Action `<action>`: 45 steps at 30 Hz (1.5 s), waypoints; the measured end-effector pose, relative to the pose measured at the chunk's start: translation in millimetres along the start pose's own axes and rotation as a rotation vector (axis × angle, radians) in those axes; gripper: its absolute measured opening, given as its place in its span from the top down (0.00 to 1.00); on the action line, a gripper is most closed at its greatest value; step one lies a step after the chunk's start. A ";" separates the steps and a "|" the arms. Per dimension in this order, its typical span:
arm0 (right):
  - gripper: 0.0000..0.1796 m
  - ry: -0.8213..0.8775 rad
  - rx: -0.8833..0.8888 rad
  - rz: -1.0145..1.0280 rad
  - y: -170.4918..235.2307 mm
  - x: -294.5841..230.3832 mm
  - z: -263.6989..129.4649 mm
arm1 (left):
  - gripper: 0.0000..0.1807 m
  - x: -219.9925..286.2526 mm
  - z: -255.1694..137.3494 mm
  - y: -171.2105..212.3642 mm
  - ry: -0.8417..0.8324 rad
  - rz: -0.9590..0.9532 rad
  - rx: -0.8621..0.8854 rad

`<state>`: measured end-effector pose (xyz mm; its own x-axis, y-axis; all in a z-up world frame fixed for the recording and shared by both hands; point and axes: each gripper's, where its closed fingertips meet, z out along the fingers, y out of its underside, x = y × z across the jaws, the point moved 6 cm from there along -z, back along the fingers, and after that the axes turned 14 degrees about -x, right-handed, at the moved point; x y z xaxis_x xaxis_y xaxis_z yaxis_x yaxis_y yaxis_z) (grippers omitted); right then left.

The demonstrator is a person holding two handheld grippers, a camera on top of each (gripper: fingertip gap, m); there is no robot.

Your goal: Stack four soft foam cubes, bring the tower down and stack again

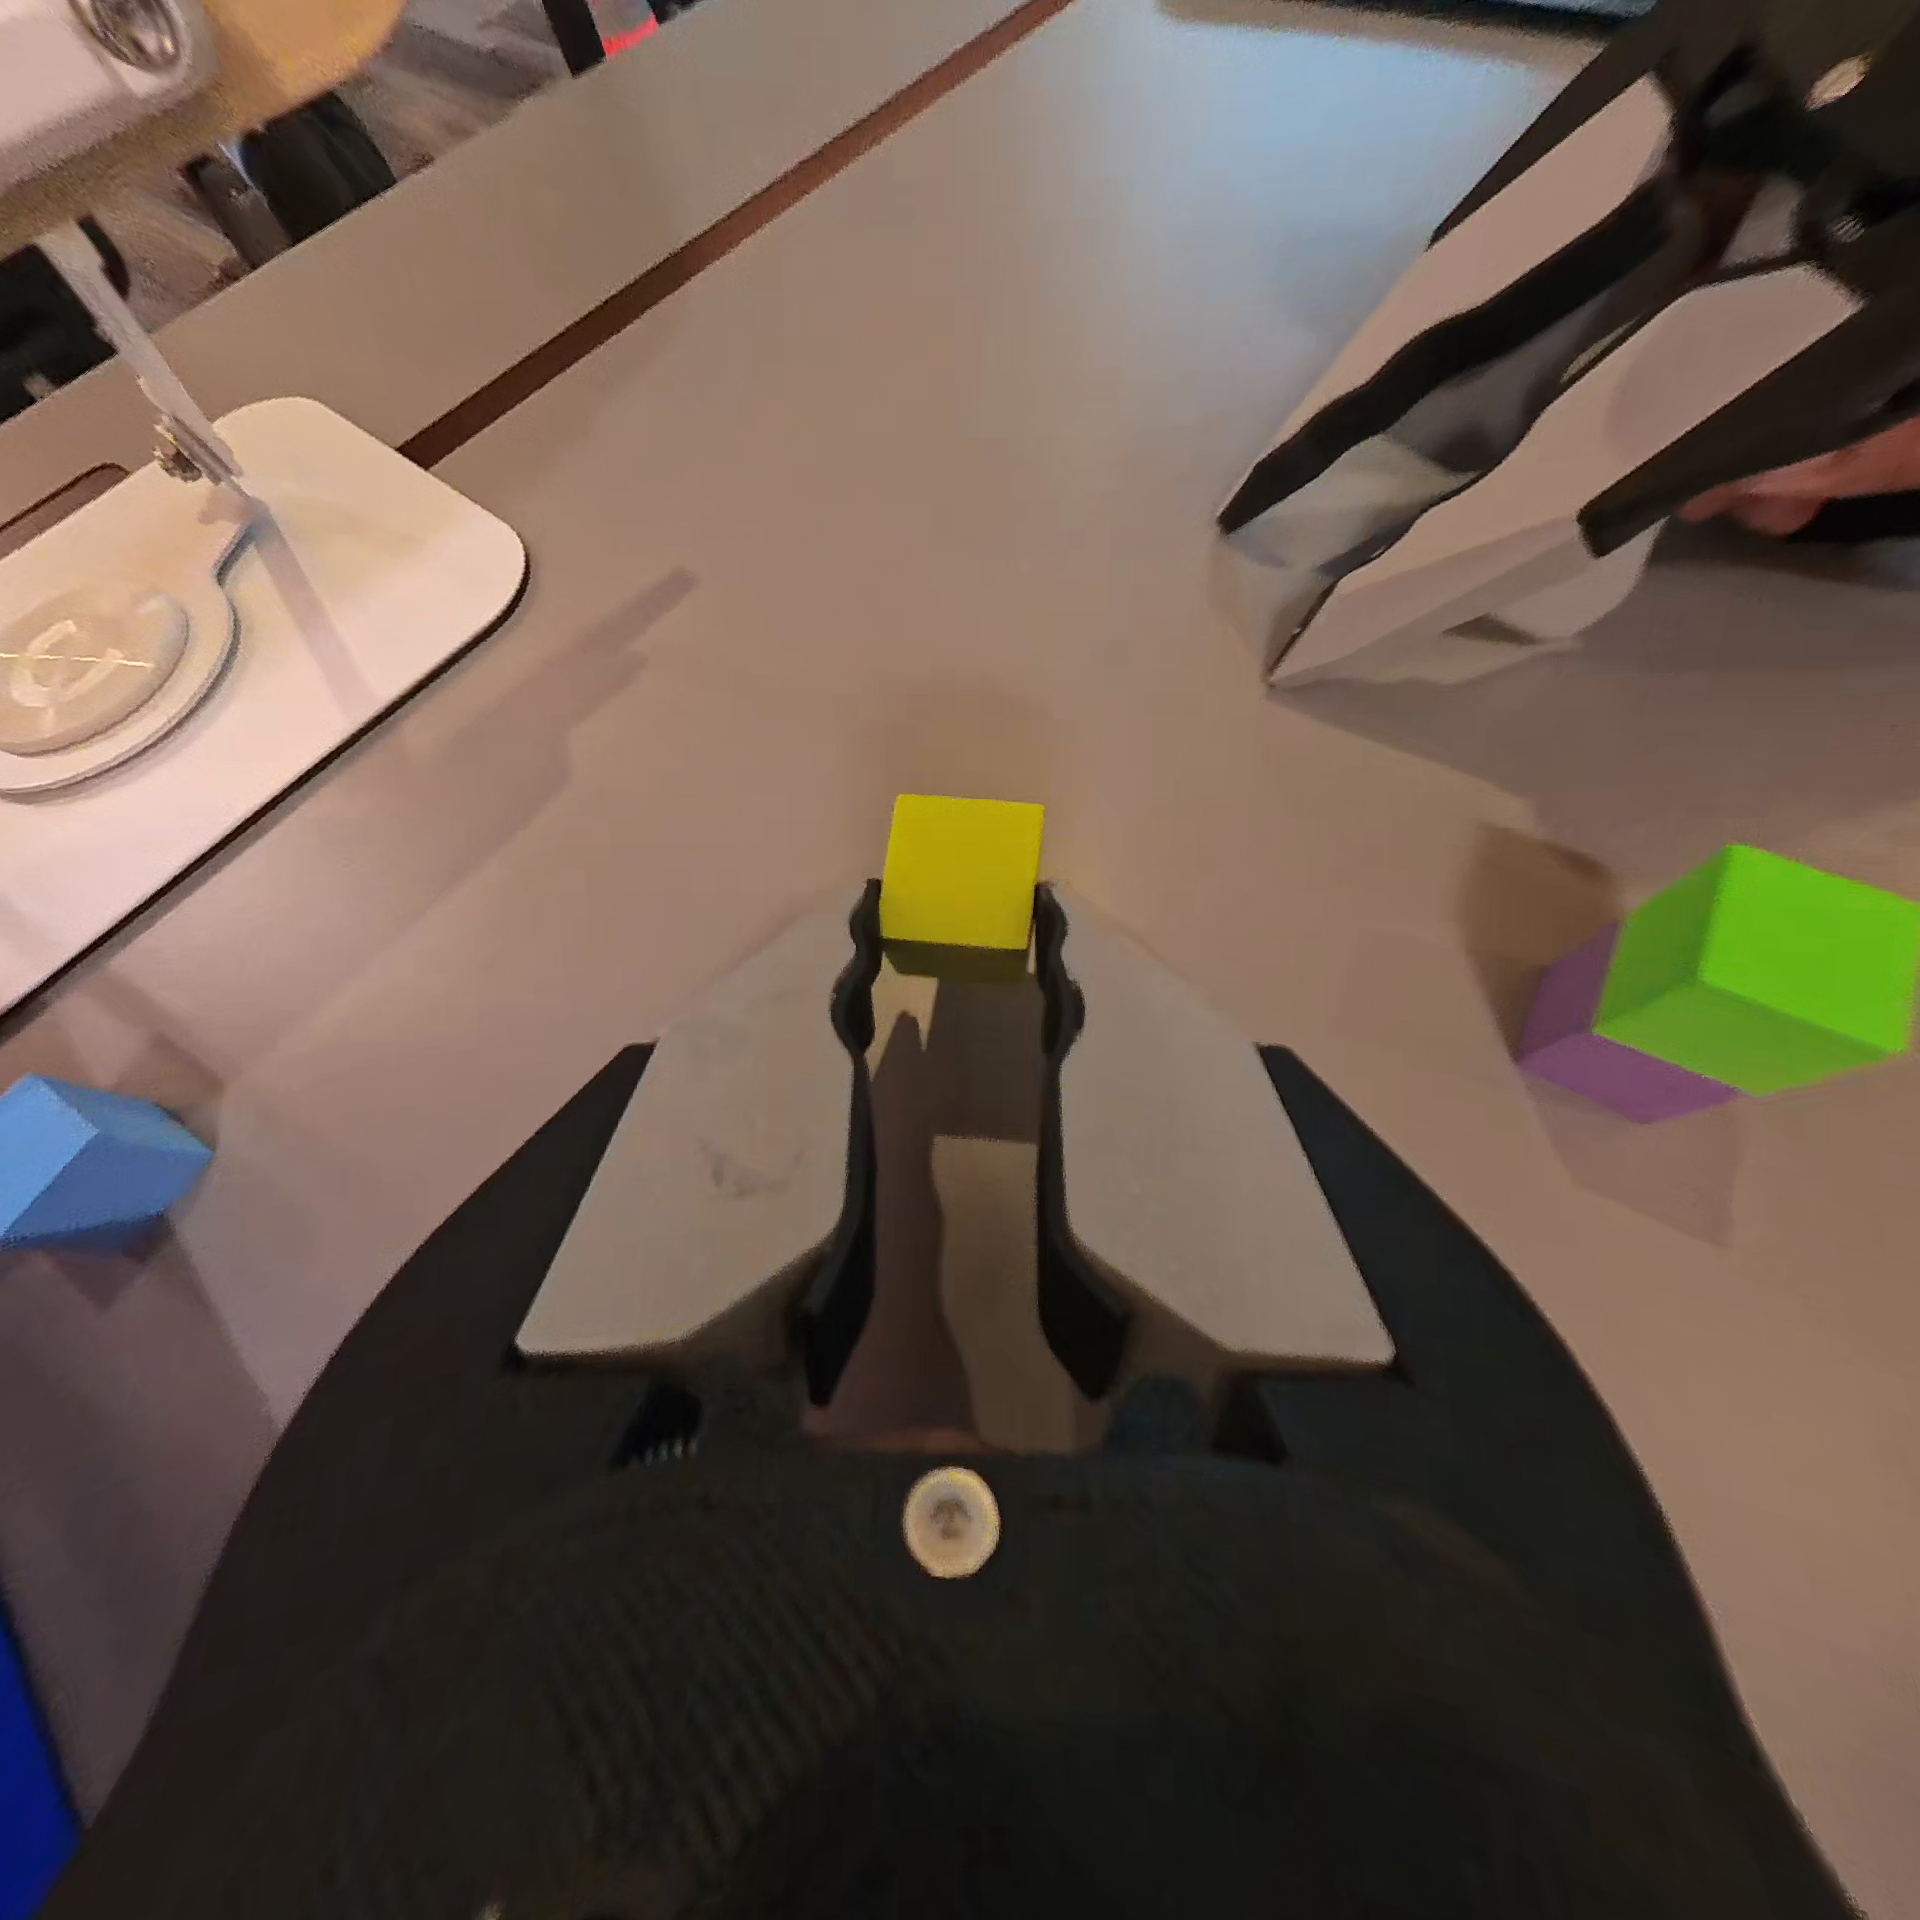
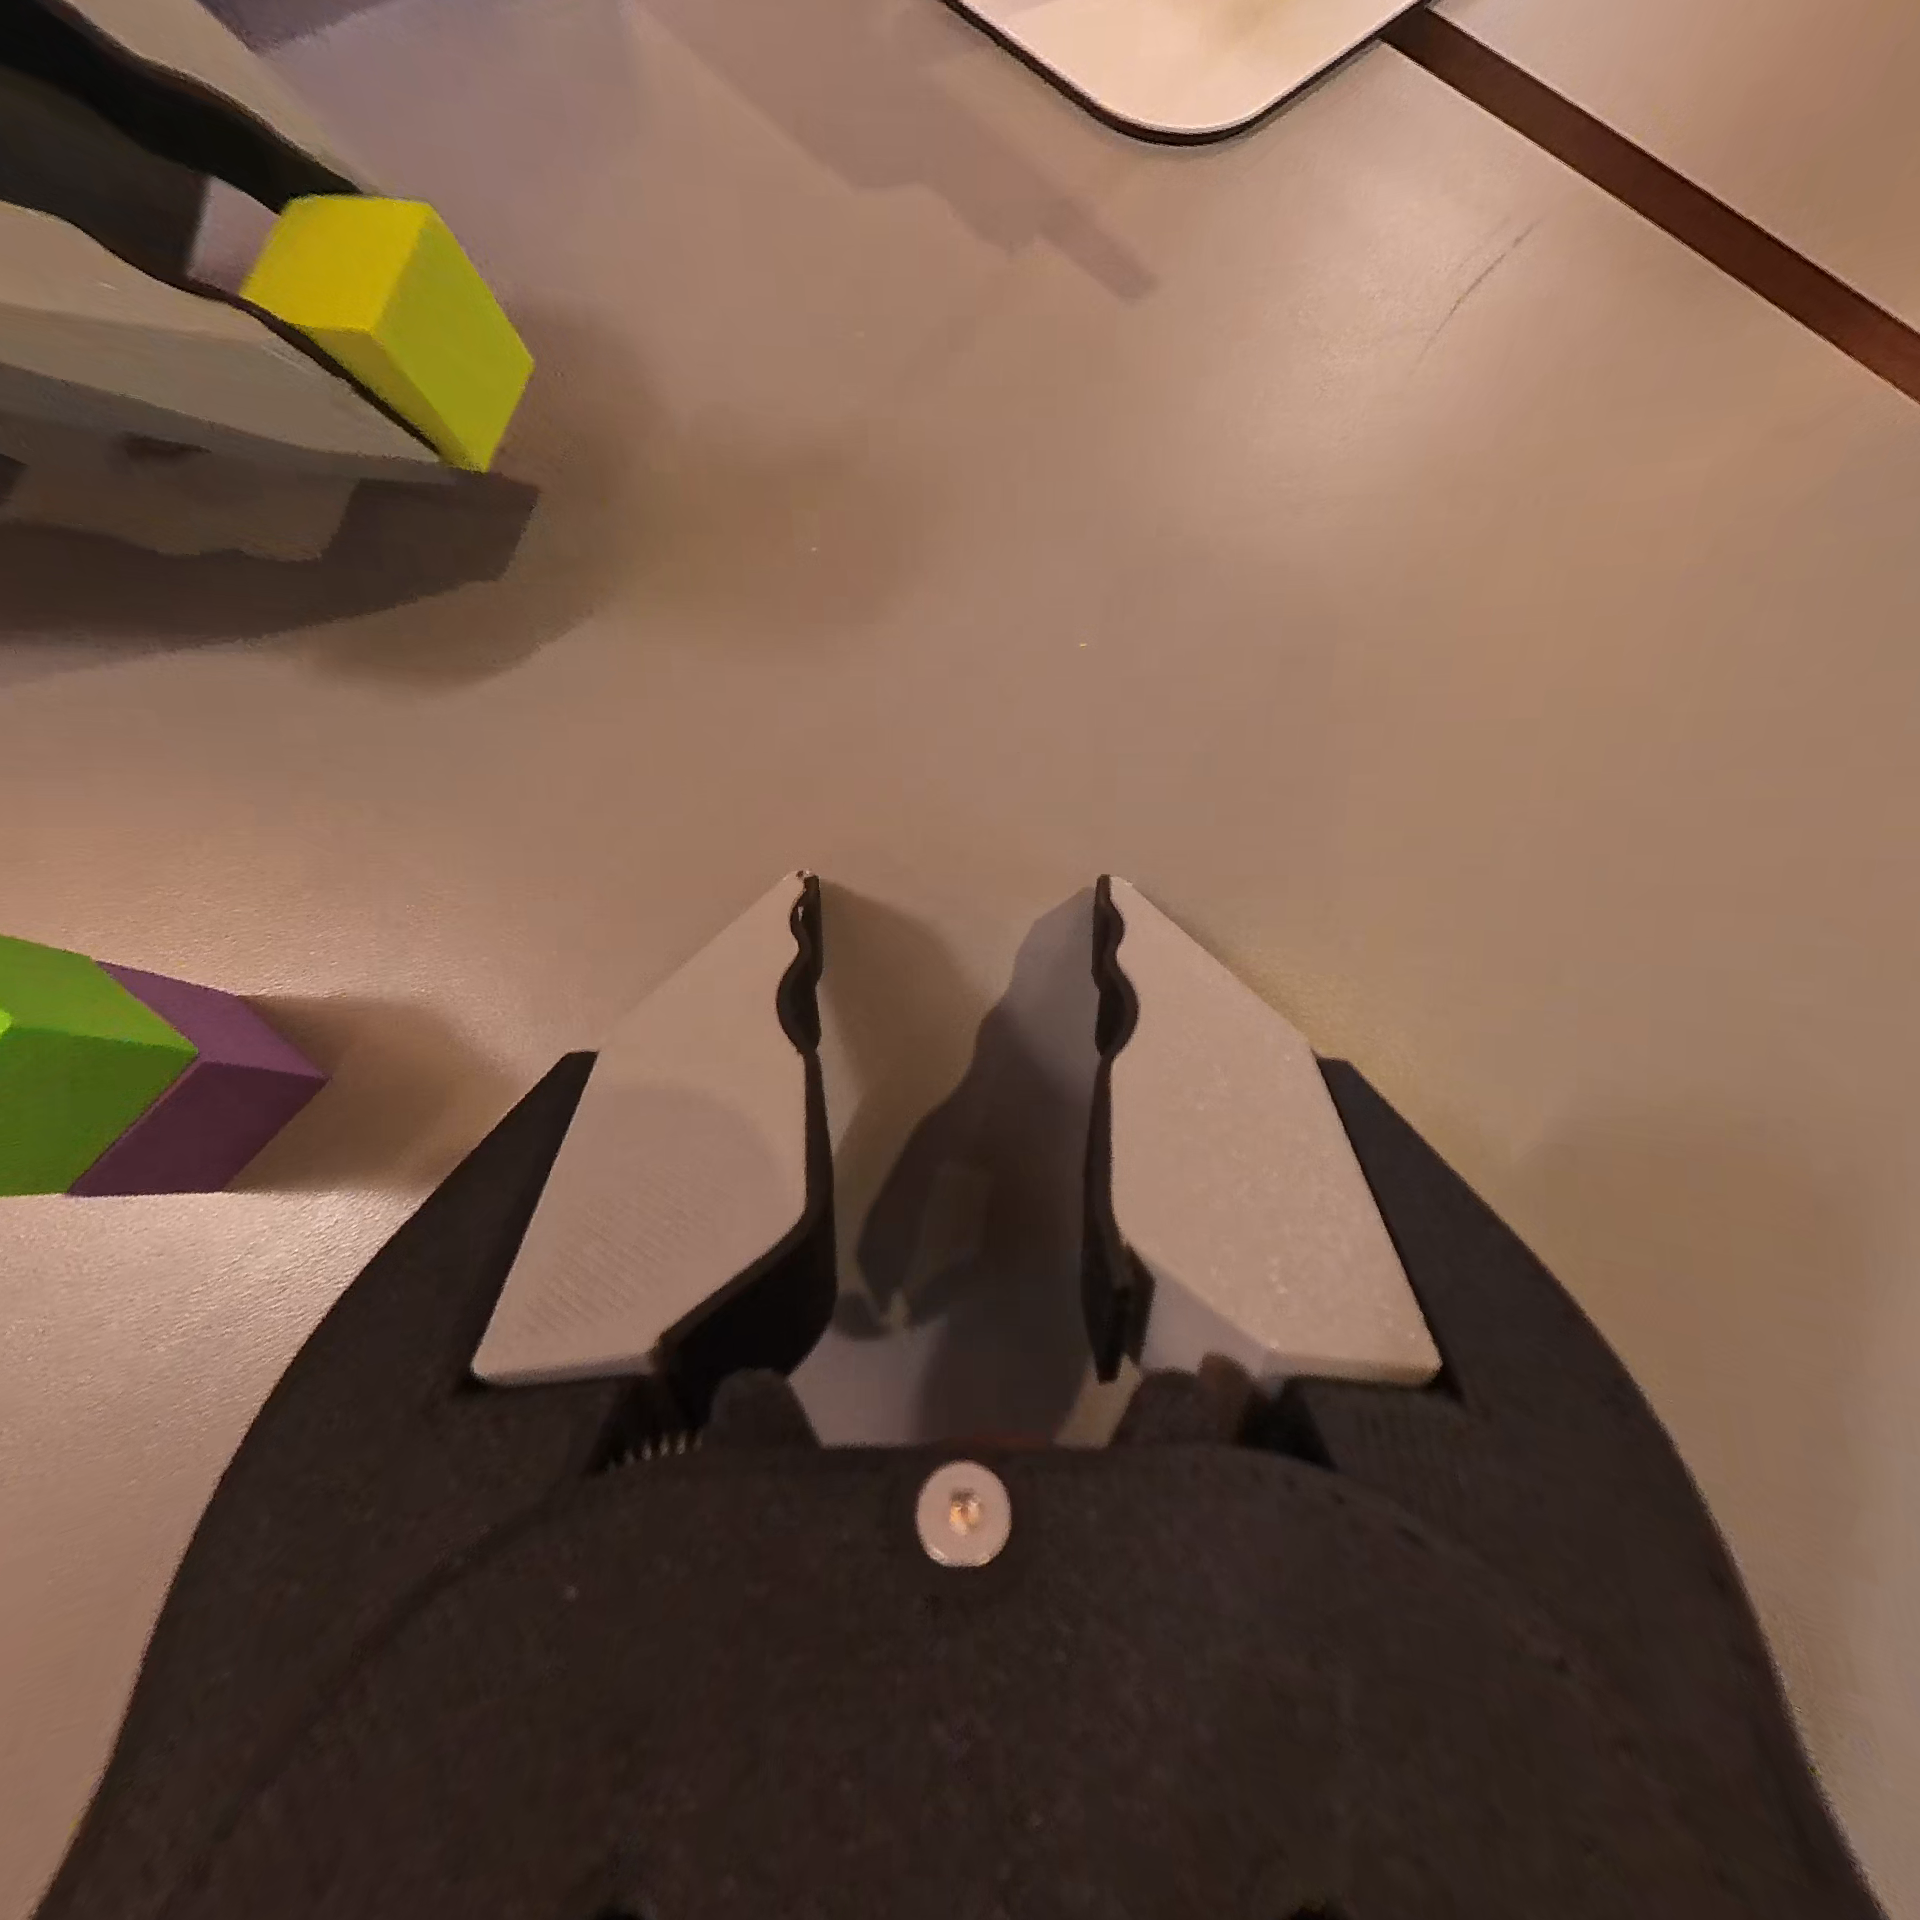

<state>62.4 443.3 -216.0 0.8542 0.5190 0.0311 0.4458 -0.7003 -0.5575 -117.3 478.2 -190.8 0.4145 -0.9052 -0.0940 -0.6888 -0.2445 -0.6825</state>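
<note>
My left gripper is shut on a yellow foam cube held at its fingertips, above the table. The right wrist view shows the same yellow cube in the left gripper at upper left. A green cube sits on a purple cube at the right of the left wrist view; the green cube and purple cube also show at the left edge of the right wrist view. A light blue cube lies at the left. My right gripper is open and empty over bare table; it also appears in the left wrist view.
A white stand base with a metal post stands at the left; its corner shows at the top of the right wrist view. A dark seam crosses the grey table. A dark blue object sits at the lower left edge. Measured from the fingertips, the dark blue object is 20 centimetres or so from the left gripper and 30 centimetres from the right.
</note>
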 end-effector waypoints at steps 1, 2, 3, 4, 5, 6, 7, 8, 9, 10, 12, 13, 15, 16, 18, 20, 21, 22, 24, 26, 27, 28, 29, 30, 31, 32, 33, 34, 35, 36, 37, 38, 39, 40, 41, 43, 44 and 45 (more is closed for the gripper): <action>0.72 0.000 0.000 0.000 0.2 -0.6 -0.2 | 0.85 1.6 -4.6 -1.2 -0.001 0.001 0.014; 0.72 -0.001 0.000 -0.001 0.5 -1.2 -0.3 | 0.85 3.5 -9.2 -2.6 -0.008 0.008 0.028; 0.72 -0.001 0.000 -0.002 0.8 -1.9 -0.5 | 0.85 5.6 -13.6 -4.2 -0.016 0.017 0.041; 0.72 0.000 0.000 -0.002 0.9 -2.2 -0.6 | 0.85 7.9 -17.5 -5.7 -0.022 0.025 0.053; 0.72 0.001 0.001 -0.003 0.9 -2.5 -0.6 | 0.85 10.0 -20.9 -7.1 -0.027 0.031 0.063; 0.72 0.000 0.000 -0.003 1.0 -2.7 -0.6 | 0.85 12.3 -23.7 -8.5 -0.025 0.036 0.073; 0.72 -0.001 0.000 -0.002 1.0 -2.6 -0.7 | 0.85 14.8 -26.0 -9.7 -0.018 0.040 0.084; 0.72 -0.004 0.000 0.000 1.0 -2.5 -0.5 | 0.85 17.0 -27.9 -10.7 -0.010 0.045 0.091; 0.72 -0.006 0.000 0.001 1.0 -2.4 -0.5 | 0.85 18.7 -29.2 -11.6 -0.005 0.050 0.095; 0.72 -0.006 0.000 0.001 1.0 -2.4 -0.5 | 0.85 20.5 -30.2 -12.3 0.003 0.057 0.097; 0.72 -0.006 0.000 0.001 1.0 -2.4 -0.4 | 0.85 24.8 -32.0 -13.9 0.026 0.068 0.103; 0.72 -0.006 0.000 0.001 1.0 -2.4 -0.4 | 0.85 26.8 -33.2 -14.8 0.035 0.072 0.108; 0.72 -0.006 0.000 0.001 1.0 -2.5 -0.3 | 0.85 30.1 -36.2 -16.9 0.047 0.080 0.119; 0.72 -0.006 0.000 0.001 1.0 -2.5 -0.3 | 0.85 31.4 -37.7 -17.8 0.046 0.085 0.124; 0.72 -0.006 0.000 0.001 1.0 -2.5 -0.3 | 0.85 33.7 -39.4 -18.9 0.039 0.097 0.129; 0.72 -0.006 0.000 0.001 1.0 -2.5 -0.2 | 0.85 35.2 -39.4 -18.9 0.036 0.104 0.127; 0.72 -0.006 0.000 0.001 1.0 -2.5 -0.2 | 0.85 35.7 -38.8 -18.7 0.036 0.105 0.124; 0.72 -0.005 0.000 0.001 1.0 -2.5 -0.2 | 0.85 35.9 -38.2 -18.3 0.035 0.106 0.121; 0.72 -0.005 0.000 0.000 0.9 -2.6 -0.2 | 0.85 36.0 -36.9 -17.6 0.037 0.106 0.115; 0.72 -0.005 0.000 0.000 0.9 -2.5 -0.2 | 0.85 36.0 -36.4 -17.2 0.040 0.104 0.113; 0.72 -0.005 0.000 0.000 0.9 -2.6 -0.2 | 0.85 36.0 -36.3 -17.1 0.040 0.104 0.112; 0.72 -0.005 0.000 0.000 0.9 -2.6 -0.2 | 0.85 36.1 -36.4 -17.2 0.040 0.105 0.113; 0.72 -0.005 0.000 0.000 0.9 -2.6 -0.2 | 0.85 36.2 -36.5 -17.3 0.039 0.105 0.114; 0.72 -0.005 0.000 0.000 0.9 -2.6 -0.2 | 0.85 36.2 -36.5 -17.3 0.038 0.106 0.113; 0.72 -0.005 0.000 0.000 0.9 -2.7 -0.2 | 0.85 36.3 -36.4 -17.2 0.036 0.107 0.112; 0.72 -0.005 0.000 0.000 0.9 -2.7 -0.2 | 0.85 36.5 -36.2 -17.1 0.036 0.108 0.111; 0.72 -0.005 0.000 0.000 0.9 -2.7 -0.3 | 0.85 36.7 -36.0 -17.1 0.036 0.109 0.111; 0.72 -0.005 0.000 0.000 0.9 -2.7 -0.3 | 0.85 37.1 -35.7 -17.1 0.036 0.109 0.110; 0.72 -0.005 0.000 0.000 0.9 -2.7 -0.3 | 0.85 37.5 -35.5 -17.0 0.038 0.111 0.109; 0.72 -0.005 0.000 0.000 0.9 -2.7 -0.3 | 0.85 37.8 -35.4 -17.2 0.039 0.112 0.110; 0.72 -0.005 0.000 0.000 0.9 -2.7 -0.3 | 0.85 38.3 -35.5 -17.3 0.041 0.113 0.111; 0.72 -0.005 0.000 0.000 0.9 -2.7 -0.3 | 0.85 38.8 -35.8 -17.4 0.046 0.114 0.112; 0.72 -0.005 0.000 0.000 0.8 -2.6 -0.4 | 0.85 39.7 -36.2 -17.4 0.054 0.117 0.113; 0.72 -0.004 0.000 0.000 0.9 -2.7 -0.4 | 0.85 40.8 -36.8 -17.6 0.064 0.120 0.116; 0.72 -0.004 0.000 -0.001 0.9 -2.8 -0.4 | 0.85 42.4 -37.8 -18.0 0.077 0.127 0.121; 0.72 -0.005 0.000 -0.002 0.8 -2.9 -0.5 | 0.85 48.7 -41.4 -19.0 0.124 0.152 0.135; 0.72 -0.005 0.000 -0.001 0.8 -2.9 -0.5 | 0.85 53.0 -43.6 -19.3 0.154 0.169 0.141; 0.72 -0.006 0.000 -0.001 0.9 -2.9 -0.6 | 0.85 57.6 -45.9 -19.1 0.186 0.192 0.142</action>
<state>60.5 441.0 -216.2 0.8521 0.5226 0.0271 0.4469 -0.6998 -0.5574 -107.6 414.8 -150.0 0.1595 -0.9815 -0.1057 -0.6483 -0.0234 -0.7610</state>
